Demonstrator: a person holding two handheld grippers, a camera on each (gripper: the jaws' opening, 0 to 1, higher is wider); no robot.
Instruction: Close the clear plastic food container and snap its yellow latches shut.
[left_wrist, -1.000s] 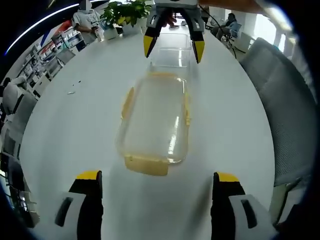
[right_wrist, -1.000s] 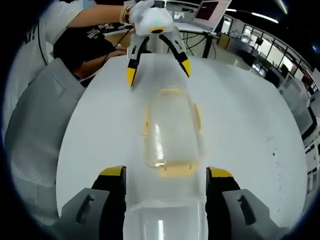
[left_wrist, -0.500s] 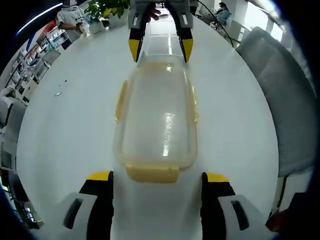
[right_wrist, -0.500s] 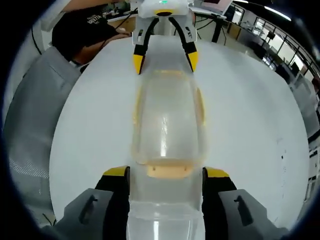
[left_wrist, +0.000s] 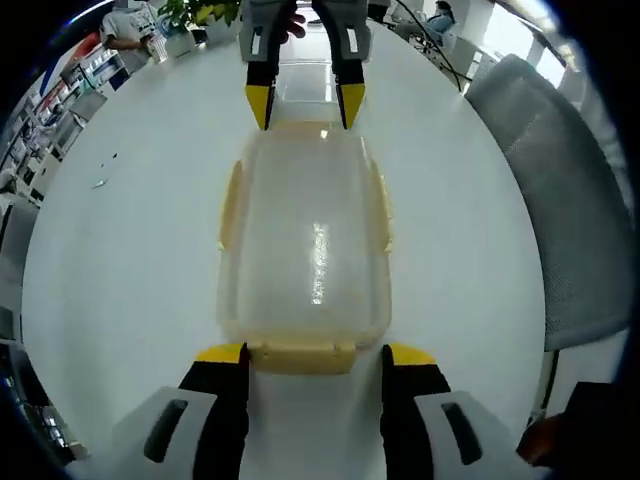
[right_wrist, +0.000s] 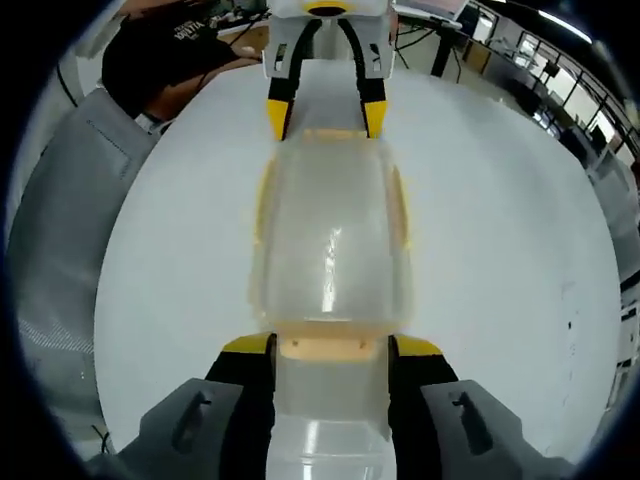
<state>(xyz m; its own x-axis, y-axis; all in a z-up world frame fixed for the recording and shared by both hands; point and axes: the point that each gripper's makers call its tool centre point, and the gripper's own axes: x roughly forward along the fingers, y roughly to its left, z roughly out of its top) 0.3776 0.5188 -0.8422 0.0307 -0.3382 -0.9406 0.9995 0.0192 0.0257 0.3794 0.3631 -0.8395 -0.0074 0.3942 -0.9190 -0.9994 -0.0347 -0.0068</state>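
The clear plastic container (left_wrist: 305, 240) lies lengthwise on the white table (left_wrist: 130, 250), its lid on top. Yellow side latches (left_wrist: 231, 205) stick out along both long sides. My left gripper (left_wrist: 312, 354) is open, and its yellow tips flank the near end latch (left_wrist: 300, 356). At the far end, my right gripper (left_wrist: 303, 102) straddles the other end latch. In the right gripper view the container (right_wrist: 330, 240) runs away from me. My right gripper (right_wrist: 330, 346) is open around the end latch (right_wrist: 328, 347), with my left gripper (right_wrist: 325, 118) opposite. A glossy clear patch (right_wrist: 325, 435) shows between the right jaws; I cannot tell what it is.
A grey chair (left_wrist: 560, 170) stands at the table's edge; the right gripper view shows the chair (right_wrist: 60, 220) on its left. A person in a black shirt (right_wrist: 170, 50) holds the far gripper. Plants (left_wrist: 195, 12) sit at the table's far end. The table (right_wrist: 520, 250) is bare on both sides.
Both grippers have moved in toward the container's two ends, and each pair of jaws has narrowed. The tips now flank the end latches. The container has stayed in place.
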